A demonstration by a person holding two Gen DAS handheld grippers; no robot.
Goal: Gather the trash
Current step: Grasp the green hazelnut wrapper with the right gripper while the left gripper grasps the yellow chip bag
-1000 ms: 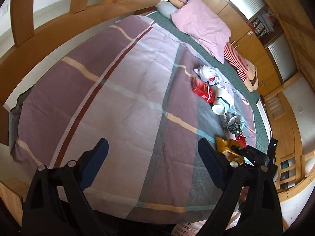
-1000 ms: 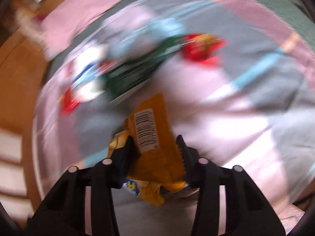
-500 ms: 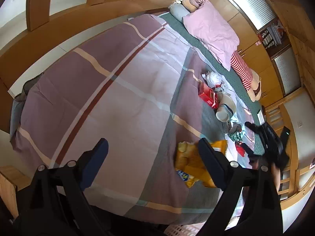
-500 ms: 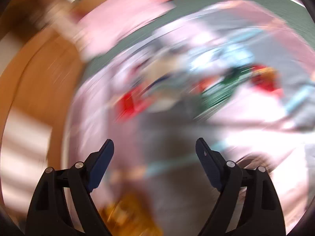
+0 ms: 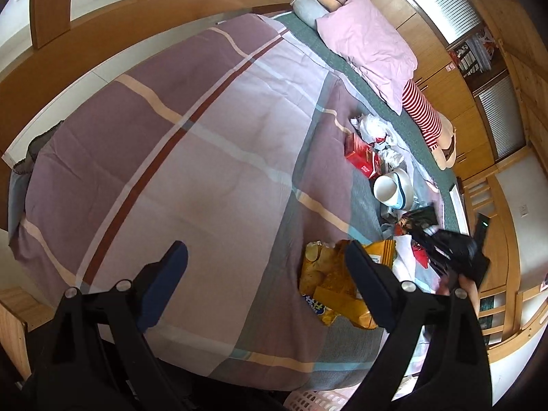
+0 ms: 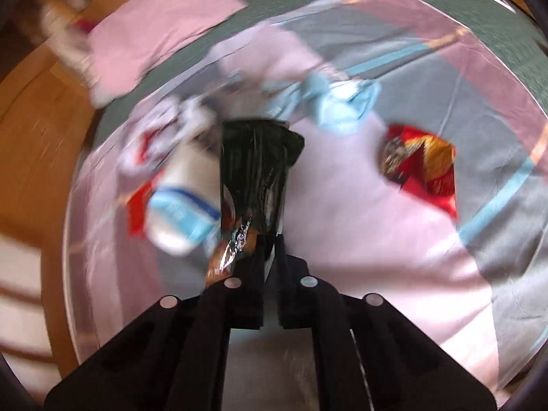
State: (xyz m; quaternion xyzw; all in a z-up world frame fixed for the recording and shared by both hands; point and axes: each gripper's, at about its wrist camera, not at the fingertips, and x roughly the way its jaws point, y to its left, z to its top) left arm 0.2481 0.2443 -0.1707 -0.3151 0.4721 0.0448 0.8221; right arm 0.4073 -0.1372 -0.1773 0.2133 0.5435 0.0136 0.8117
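Note:
Trash lies along the right side of a bed with a plaid cover [image 5: 191, 157]. My right gripper [image 6: 270, 239] is shut on a dark green snack wrapper [image 6: 257, 174], which sticks up in front of it; in the left wrist view the wrapper [image 5: 423, 219] and the gripper [image 5: 452, 250] show at the right. A red snack bag [image 6: 424, 171] lies to its right, a white paper cup [image 6: 178, 205] to its left. My left gripper [image 5: 267, 263] is open and empty above the bed, with a yellow chip bag [image 5: 339, 284] lying by its right finger.
A red box [image 5: 359, 157], a white cup [image 5: 394, 188] and crumpled white wrappers [image 5: 373, 126] lie further up the bed. A pink pillow [image 5: 366, 41] and a striped plush toy [image 5: 424, 113] lie at the head. A pink basket rim [image 5: 318, 400] shows below the bed's edge.
My right gripper let go of the yellow chip bag, which now lies on the bed. It swung over to the trash pile and shut on the dark green wrapper. The left gripper stayed open.

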